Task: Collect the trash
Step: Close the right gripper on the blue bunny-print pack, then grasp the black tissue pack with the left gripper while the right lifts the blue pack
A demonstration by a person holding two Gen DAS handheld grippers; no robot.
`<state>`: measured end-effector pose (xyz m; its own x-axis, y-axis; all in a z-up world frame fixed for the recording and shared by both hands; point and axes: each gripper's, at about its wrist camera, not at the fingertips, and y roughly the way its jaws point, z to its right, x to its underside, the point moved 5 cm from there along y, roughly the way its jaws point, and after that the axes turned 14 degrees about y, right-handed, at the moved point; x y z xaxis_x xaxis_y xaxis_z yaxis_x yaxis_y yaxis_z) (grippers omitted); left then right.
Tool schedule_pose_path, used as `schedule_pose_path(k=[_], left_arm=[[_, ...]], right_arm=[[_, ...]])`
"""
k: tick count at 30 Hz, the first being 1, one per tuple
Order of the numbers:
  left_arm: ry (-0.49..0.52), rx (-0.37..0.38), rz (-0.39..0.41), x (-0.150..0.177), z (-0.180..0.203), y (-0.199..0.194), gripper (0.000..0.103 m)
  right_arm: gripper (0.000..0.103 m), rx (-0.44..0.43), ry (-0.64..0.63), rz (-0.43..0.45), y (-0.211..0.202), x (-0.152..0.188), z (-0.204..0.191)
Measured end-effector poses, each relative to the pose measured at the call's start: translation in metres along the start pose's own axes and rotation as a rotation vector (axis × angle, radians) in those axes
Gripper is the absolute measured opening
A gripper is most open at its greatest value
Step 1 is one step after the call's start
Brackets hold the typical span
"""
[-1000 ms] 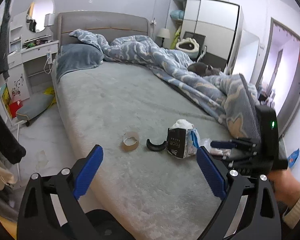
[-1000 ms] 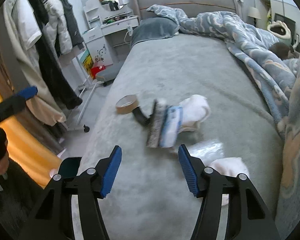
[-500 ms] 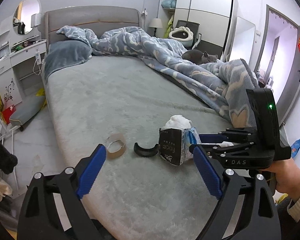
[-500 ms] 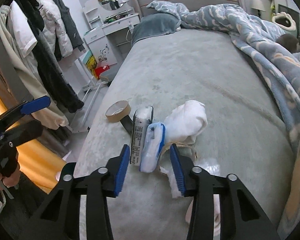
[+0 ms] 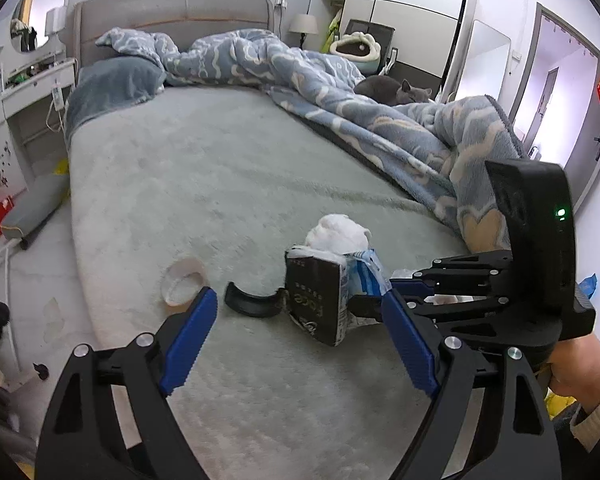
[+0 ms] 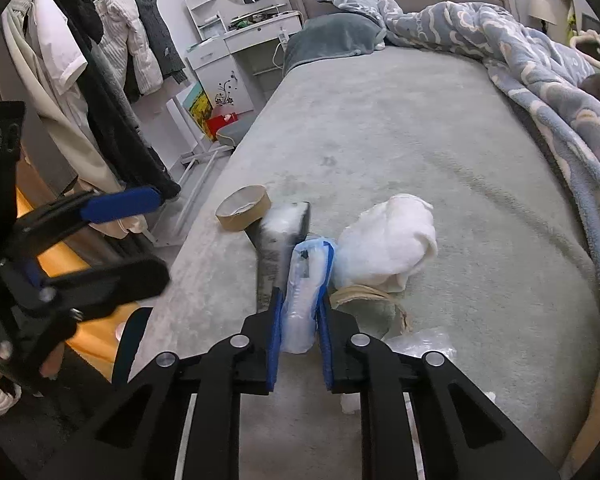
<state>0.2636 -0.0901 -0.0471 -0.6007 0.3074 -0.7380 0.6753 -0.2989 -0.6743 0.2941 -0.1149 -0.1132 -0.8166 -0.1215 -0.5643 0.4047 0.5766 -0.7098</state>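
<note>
Trash lies near the bed's foot edge. My right gripper (image 6: 299, 312) is shut on a blue-and-white plastic pack (image 6: 305, 280); it also shows in the left wrist view (image 5: 362, 276). A black tissue pack (image 5: 315, 300) leans against it, also in the right wrist view (image 6: 278, 248). A white crumpled cloth (image 6: 388, 240), a brown tape roll (image 6: 242, 214) and a black curved piece (image 5: 250, 304) lie close by. My left gripper (image 5: 296, 340) is open and empty, in front of the black piece and tissue pack.
A grey bed (image 5: 204, 168) carries a rumpled blue blanket (image 5: 372, 120) with a grey cat (image 5: 392, 90) on it. Clear wrapper (image 6: 420, 344) and a beige item (image 6: 368, 304) lie by my right gripper. Coats (image 6: 80, 80) hang left of the bed.
My right gripper moved forward and closed on the blue-and-white pack. My left gripper came closer to the trash and stayed open.
</note>
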Motion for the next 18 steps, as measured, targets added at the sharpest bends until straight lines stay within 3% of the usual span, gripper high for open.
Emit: schedule_pose_path(k=[3, 18], left_arm=[[-0.015, 0.007, -0.003, -0.001, 0.001, 0.006, 0.085], [-0.103, 0.024, -0.12, 0.021, -0.003, 0.043, 0.056]], right_arm=[[0.015, -0.015, -0.004, 0.001, -0.004, 0.001, 0.0], [0.014, -0.032, -0.025, -0.011, -0.013, 0.011, 0.003]])
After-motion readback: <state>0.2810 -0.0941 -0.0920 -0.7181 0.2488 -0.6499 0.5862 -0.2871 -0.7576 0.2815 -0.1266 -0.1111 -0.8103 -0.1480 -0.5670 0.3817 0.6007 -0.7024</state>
